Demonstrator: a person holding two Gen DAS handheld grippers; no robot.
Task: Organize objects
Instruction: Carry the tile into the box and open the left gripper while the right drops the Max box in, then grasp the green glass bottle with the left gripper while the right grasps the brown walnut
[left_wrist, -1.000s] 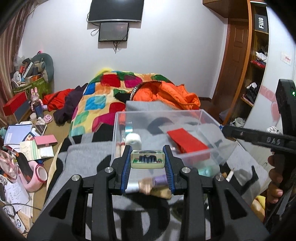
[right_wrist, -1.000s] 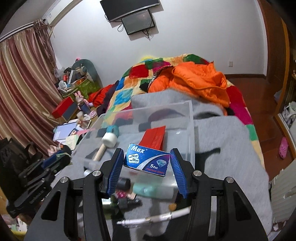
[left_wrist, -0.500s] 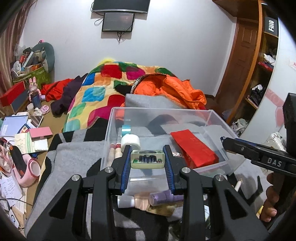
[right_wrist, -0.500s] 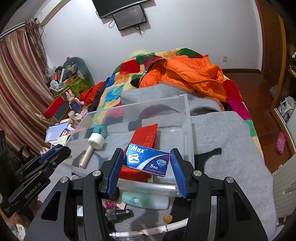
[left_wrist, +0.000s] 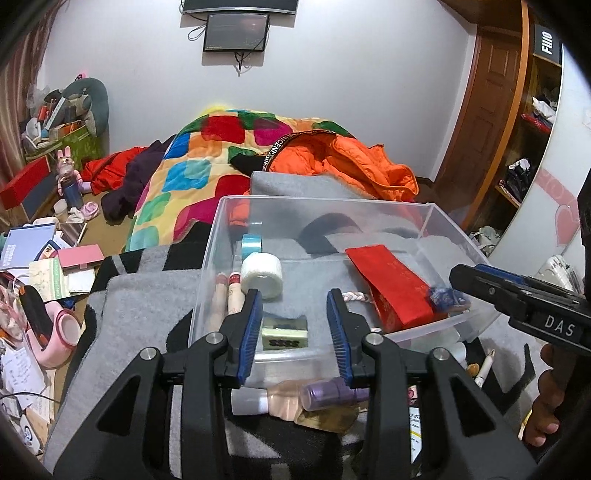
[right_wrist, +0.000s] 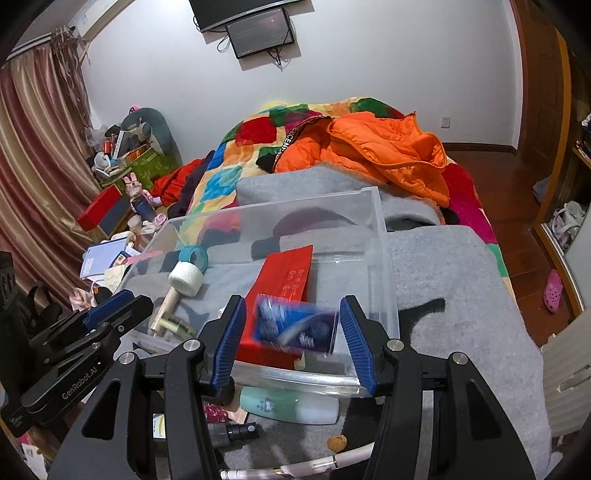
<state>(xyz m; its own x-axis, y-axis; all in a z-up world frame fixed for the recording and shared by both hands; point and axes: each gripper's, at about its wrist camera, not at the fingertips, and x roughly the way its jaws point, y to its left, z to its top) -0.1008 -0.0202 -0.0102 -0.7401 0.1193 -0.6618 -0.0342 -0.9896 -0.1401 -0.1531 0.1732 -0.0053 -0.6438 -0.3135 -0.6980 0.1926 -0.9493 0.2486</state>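
Blurred mid-drop, the blue box (right_wrist: 295, 325) falls loose between the right gripper (right_wrist: 293, 339)'s just-widened jaws; at left, the left gripper (left_wrist: 294, 332), jaws likewise parted, has released the small green case (left_wrist: 284, 333) into the clear bin (left_wrist: 448, 229).

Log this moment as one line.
phase: release into bin | left tongs: just opened, green case dropped | right tongs: just opened, blue box falling, blurred

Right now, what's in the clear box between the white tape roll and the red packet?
Nothing lies there: in the left wrist view only bare clear box floor shows between the white tape roll and the red packet.
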